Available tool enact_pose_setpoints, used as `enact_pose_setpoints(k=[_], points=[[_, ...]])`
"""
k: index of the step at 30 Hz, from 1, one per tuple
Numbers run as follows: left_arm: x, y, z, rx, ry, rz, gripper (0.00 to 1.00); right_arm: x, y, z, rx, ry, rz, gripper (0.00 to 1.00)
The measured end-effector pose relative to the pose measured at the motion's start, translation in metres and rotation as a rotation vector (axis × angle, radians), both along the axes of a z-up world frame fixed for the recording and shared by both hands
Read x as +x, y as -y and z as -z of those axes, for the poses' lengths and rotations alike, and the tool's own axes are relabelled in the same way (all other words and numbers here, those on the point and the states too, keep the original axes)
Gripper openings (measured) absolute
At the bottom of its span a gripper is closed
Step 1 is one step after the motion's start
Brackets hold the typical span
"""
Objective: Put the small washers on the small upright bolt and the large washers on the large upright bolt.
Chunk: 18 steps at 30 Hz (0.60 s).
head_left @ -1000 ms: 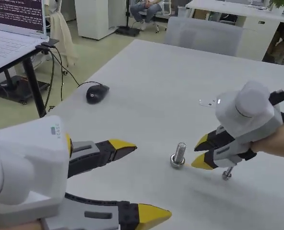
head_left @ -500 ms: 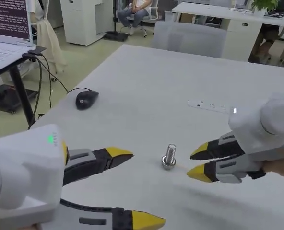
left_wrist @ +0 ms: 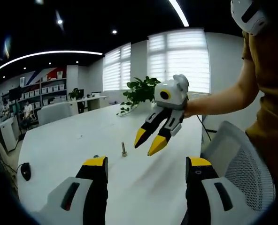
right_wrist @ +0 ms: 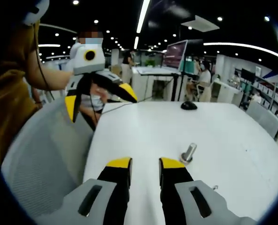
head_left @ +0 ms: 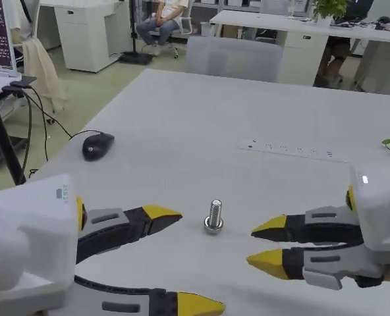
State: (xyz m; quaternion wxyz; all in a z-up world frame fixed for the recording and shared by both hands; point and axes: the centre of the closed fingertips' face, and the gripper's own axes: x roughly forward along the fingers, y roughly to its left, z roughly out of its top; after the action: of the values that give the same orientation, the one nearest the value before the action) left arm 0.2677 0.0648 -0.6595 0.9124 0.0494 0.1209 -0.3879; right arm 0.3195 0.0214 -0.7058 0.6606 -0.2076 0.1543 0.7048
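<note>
A big, flat white table (head_left: 182,125) holds a few things. A shiny silver metal bolt (head_left: 214,216) stands straight up near the front. A black computer mouse (head_left: 97,145) lies near the left edge. A long white power strip (head_left: 290,149) lies farther back, well apart from both.

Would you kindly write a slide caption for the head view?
Open left gripper and open right gripper flank the upright bolt on the white table; mouse beyond.

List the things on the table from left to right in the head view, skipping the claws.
mouse → bolt → power strip
</note>
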Motion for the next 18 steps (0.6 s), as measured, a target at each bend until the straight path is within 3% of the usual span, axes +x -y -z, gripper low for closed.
enact_pose_setpoints(k=[9,12,18], points=[[-0.007,0.006,-0.005,-0.022,0.004,0.058,0.65,-0.018,0.029,-0.006,0.059,-0.067,0.031,0.27],[-0.010,0.010,-0.009,-0.056,0.002,0.081,0.66,-0.026,0.039,-0.008,0.074,-0.072,0.021,0.32],[-0.015,0.012,-0.010,-0.048,-0.002,0.113,0.67,-0.037,0.060,-0.010,0.097,-0.082,0.026,0.41]])
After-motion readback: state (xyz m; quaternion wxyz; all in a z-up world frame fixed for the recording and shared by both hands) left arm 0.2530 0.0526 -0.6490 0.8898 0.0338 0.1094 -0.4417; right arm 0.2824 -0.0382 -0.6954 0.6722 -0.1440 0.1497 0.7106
